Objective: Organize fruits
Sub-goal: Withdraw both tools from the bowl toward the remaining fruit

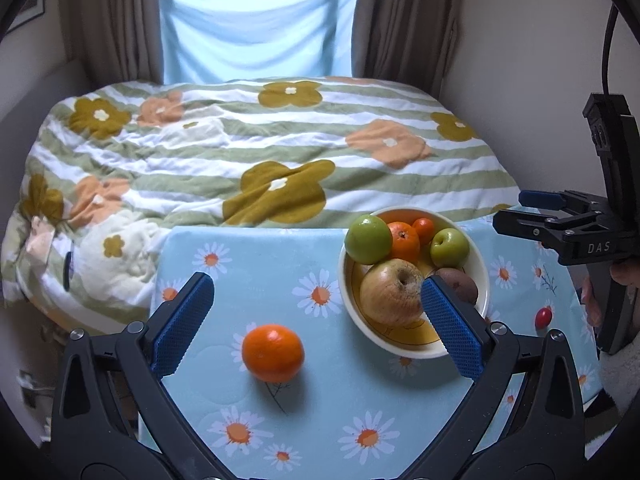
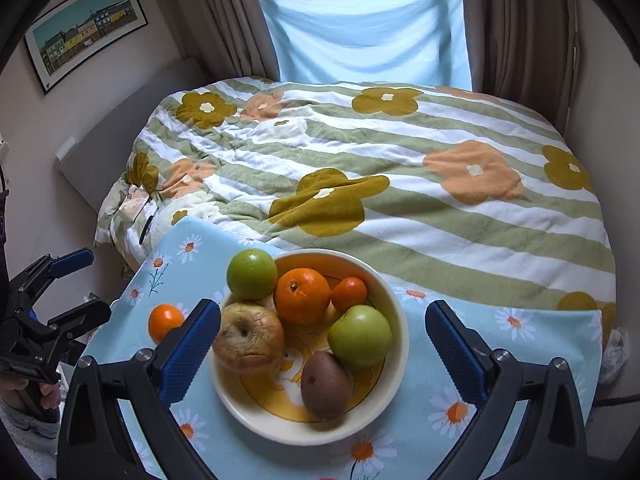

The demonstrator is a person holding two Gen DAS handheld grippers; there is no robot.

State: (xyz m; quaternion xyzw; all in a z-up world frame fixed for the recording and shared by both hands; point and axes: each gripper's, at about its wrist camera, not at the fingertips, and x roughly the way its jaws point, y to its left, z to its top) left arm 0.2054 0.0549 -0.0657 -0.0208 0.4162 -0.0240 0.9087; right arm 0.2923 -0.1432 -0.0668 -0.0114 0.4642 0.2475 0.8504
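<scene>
A cream bowl point(image 2: 394, 320) point(image 1: 482, 280) with a yellow inside stands on the daisy-print table. It holds two green apples point(image 2: 252, 274) point(image 2: 359, 336), a wrinkled yellowish apple point(image 2: 248, 338) point(image 1: 390, 292), an orange point(image 2: 302, 296), a small tangerine point(image 2: 349, 294) and a brown kiwi point(image 2: 326, 386). One orange point(image 1: 273, 353) point(image 2: 165, 322) lies loose on the cloth left of the bowl. My left gripper point(image 1: 316, 322) hangs open above that orange, empty. Above the bowl my right gripper point(image 2: 322, 354) stands wide open with nothing held; it also shows side-on, right gripper point(image 1: 560, 220).
A small red fruit point(image 1: 544, 317) lies on the cloth right of the bowl. Behind the table spreads a bed with a flowered striped quilt point(image 1: 260, 148). A person's hand point(image 2: 28, 394) holds the left gripper's handle at the left edge.
</scene>
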